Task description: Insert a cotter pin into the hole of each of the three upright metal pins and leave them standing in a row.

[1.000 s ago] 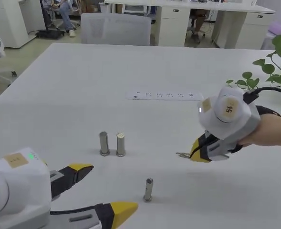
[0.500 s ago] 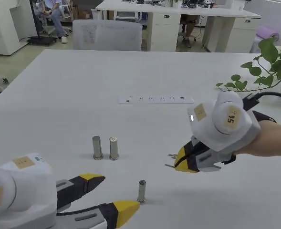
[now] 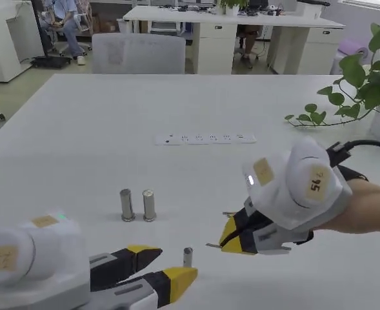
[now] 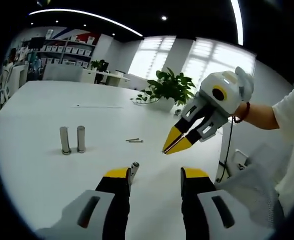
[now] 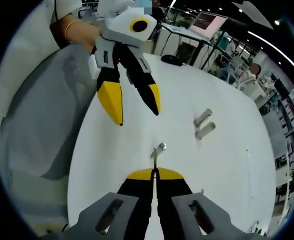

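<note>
White table point(image 3: 177, 103) with three steel pins on it. The far-left pin point(image 3: 126, 205) and the middle pin point(image 3: 149, 205) stand upright side by side at the left, close but not touching. The near pin point(image 3: 188, 256) stands alone, nearer and to their right, just ahead of the left gripper point(image 3: 172, 265). That gripper's jaws are spread wide with nothing in them. The right gripper point(image 3: 226, 242) hangs over the table right of the near pin, jaws clenched on a thin cotter pin point(image 3: 213, 245). The cotter sticks out left toward the near pin, not touching it. A spare cotter point(image 4: 133, 140) lies on the table a bit farther back.
</note>
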Action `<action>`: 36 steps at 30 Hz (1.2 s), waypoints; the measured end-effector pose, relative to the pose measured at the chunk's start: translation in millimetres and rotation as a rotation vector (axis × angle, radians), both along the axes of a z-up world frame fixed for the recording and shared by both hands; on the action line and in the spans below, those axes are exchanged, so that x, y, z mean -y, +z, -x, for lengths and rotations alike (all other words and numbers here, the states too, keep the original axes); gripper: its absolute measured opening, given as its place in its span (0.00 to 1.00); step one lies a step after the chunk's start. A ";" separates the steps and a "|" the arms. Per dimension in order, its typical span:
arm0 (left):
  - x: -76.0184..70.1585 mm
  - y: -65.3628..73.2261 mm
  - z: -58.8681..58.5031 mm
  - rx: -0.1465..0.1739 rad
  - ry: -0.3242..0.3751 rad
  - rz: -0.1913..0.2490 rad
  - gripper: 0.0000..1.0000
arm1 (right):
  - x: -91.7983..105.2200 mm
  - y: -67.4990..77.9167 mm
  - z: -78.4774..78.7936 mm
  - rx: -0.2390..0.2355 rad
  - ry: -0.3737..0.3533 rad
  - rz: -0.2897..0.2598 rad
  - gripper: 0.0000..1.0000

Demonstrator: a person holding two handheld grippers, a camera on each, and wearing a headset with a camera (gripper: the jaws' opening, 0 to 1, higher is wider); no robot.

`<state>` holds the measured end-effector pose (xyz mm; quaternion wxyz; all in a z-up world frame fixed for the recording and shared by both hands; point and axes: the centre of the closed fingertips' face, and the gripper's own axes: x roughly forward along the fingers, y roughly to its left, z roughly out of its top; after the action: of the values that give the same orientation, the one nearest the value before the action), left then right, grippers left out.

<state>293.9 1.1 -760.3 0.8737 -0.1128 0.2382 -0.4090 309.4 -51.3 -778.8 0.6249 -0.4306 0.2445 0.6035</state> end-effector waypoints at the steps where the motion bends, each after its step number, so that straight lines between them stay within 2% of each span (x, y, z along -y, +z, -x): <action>1: 1.2 0.2 0.1 -0.003 -0.003 0.004 0.36 | -0.8 0.0 1.7 0.001 0.004 -0.001 0.02; 10: 14.7 1.1 2.2 -0.051 -0.020 0.054 0.26 | -9.1 2.7 15.3 0.011 0.038 -0.024 0.02; 15: 21.3 -0.4 3.6 -0.099 -0.025 0.087 0.21 | -12.5 3.4 20.0 0.021 0.054 -0.029 0.02; 19: 23.6 -0.4 4.2 -0.113 -0.024 0.102 0.17 | -15.3 4.8 23.7 0.026 0.065 -0.036 0.02; 22: 26.3 -1.2 4.4 -0.140 -0.017 0.124 0.14 | -16.8 5.6 25.5 0.034 0.072 -0.039 0.02; 27: 28.0 -0.9 4.5 -0.154 -0.011 0.141 0.09 | -17.9 5.6 27.9 0.040 0.079 -0.040 0.02; 36: 31.0 -5.2 8.3 -0.177 -0.029 0.132 0.02 | -20.4 6.8 30.0 0.040 0.079 -0.052 0.02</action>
<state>285.6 -29.9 -765.5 0.8339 -0.2026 0.2886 -0.4247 279.3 -31.0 -772.0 0.6164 -0.4356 0.1991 0.6250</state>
